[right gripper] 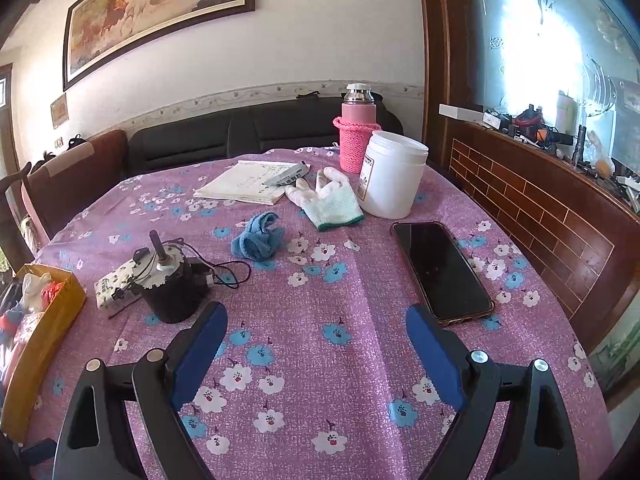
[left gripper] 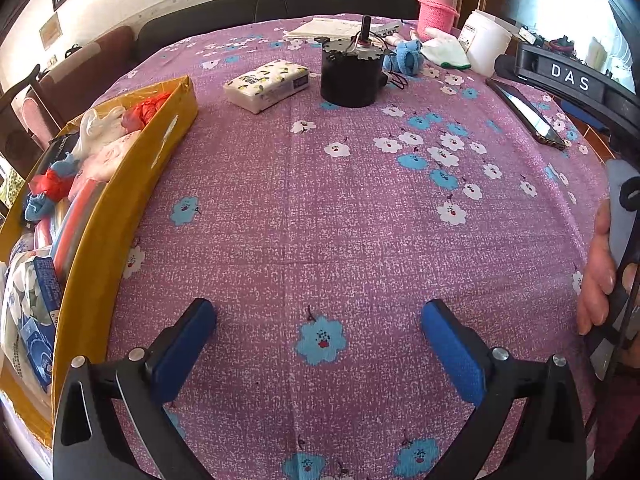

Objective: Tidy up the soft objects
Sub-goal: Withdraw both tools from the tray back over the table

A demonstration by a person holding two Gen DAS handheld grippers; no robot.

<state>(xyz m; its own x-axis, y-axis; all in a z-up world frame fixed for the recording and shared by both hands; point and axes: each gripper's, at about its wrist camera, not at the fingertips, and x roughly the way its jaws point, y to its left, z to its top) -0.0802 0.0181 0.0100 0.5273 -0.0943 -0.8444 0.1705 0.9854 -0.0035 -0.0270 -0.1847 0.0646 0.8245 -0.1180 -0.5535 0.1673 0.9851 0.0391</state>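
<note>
Blue sock (right gripper: 258, 241) and white glove (right gripper: 330, 196) lying on the surface (right gripper: 360, 280) beyond both tools, left tool (left gripper: 319, 334) and right tool (right gripper: 316, 340) both open wide, holding nothing.

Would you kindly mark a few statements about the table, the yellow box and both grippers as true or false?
1. The left gripper holds a sock. False: it is open and empty.
2. The blue sock lies on the tablecloth, outside the yellow box. True.
3. The white glove is inside the box. False: it lies beside the white jar.
4. The right gripper is open. True.
5. The phone lies screen up. True.
</note>
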